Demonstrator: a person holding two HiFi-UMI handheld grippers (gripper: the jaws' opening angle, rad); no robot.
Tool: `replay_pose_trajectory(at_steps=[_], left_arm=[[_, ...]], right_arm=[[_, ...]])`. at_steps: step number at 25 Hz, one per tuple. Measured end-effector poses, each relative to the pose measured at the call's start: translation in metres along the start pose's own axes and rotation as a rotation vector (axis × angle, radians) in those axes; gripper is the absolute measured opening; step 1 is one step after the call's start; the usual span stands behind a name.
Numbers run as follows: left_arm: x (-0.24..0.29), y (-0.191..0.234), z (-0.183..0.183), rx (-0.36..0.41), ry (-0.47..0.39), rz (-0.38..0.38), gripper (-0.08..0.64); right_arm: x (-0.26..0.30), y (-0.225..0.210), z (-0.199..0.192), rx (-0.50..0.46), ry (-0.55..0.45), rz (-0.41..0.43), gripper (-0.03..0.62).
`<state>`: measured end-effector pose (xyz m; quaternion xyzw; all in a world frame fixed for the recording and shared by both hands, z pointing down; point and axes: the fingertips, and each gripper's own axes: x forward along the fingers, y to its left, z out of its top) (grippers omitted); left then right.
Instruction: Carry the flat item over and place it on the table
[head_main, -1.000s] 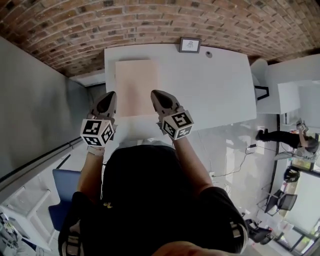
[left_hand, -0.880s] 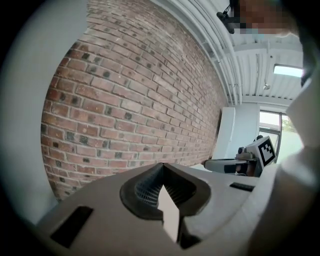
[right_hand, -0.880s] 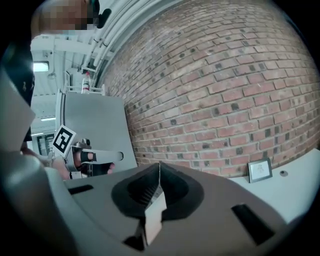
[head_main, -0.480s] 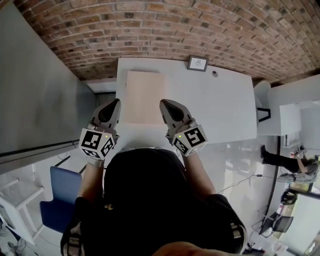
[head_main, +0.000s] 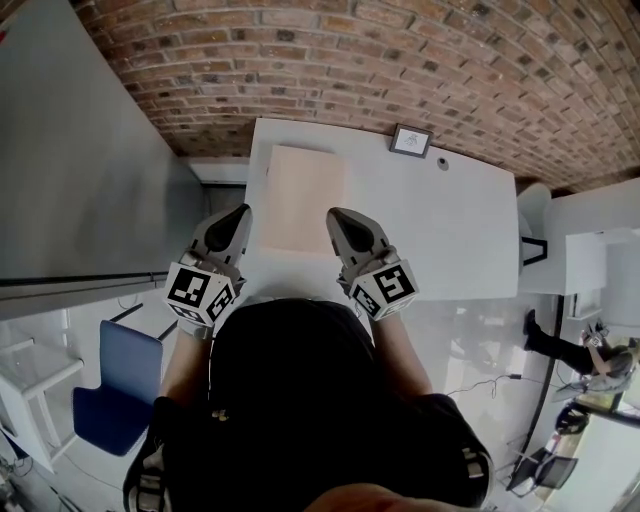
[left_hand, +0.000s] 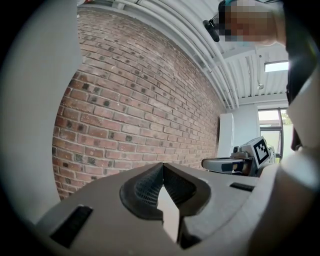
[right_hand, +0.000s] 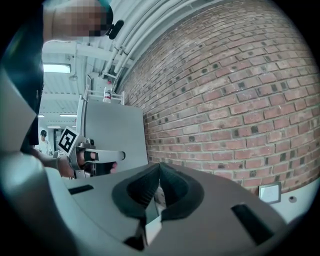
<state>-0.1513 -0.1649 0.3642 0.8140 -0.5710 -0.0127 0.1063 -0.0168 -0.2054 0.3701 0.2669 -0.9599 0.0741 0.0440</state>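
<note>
Pale wood-coloured board (head_main: 300, 195) lies flat on the white table (head_main: 440, 220), upper middle of the head view, with its long axis running away from the person. Both grippers sit at its near end. The left gripper (head_main: 240, 213) is just off the board's left edge and the right gripper (head_main: 336, 216) overlaps its right edge, so they're about equally near. Both are pressed together, and as far as I can tell neither is pinching anything. Looks already placed, imo.
</note>
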Motion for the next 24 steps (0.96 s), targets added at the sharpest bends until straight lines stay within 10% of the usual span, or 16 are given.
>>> replay_pose_trajectory(at_steps=[24], left_arm=[[-0.001,-0.002,-0.014,-0.028,0.025,0.012,0.003]], right_arm=[[-0.004,-0.004,-0.008,-0.014,0.027,-0.003,0.011]])
